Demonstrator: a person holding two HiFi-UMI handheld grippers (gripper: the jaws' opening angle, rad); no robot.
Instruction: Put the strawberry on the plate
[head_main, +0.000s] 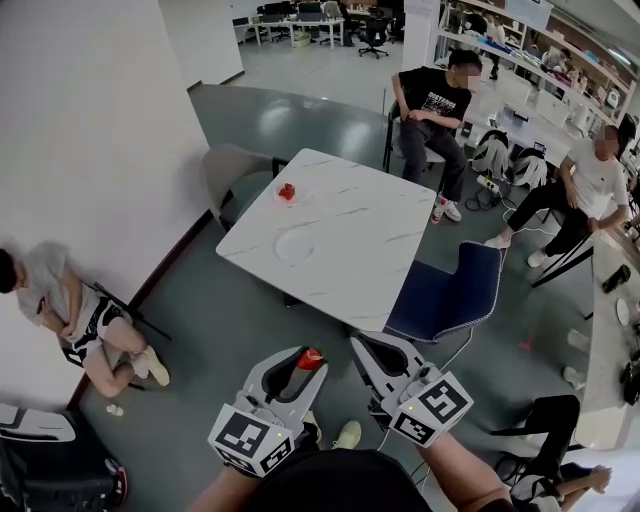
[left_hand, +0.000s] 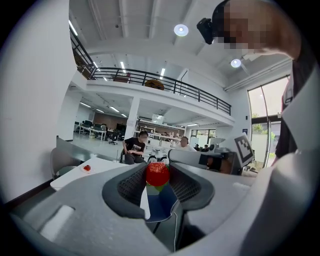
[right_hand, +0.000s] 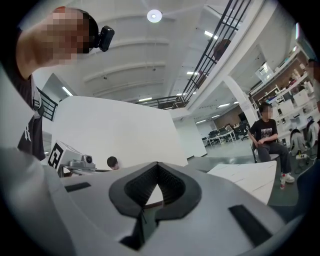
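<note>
Left tool (head_main: 303, 362): pinching the strawberry (left_hand: 157, 173) between its tips, lower centre of the head view.
Right tool (right_hand: 156, 170): pressed together, tips touching.
Plate (head_main: 295, 246): on the white worktop (head_main: 375, 235), mid-frame, well apart from both tools.
</note>
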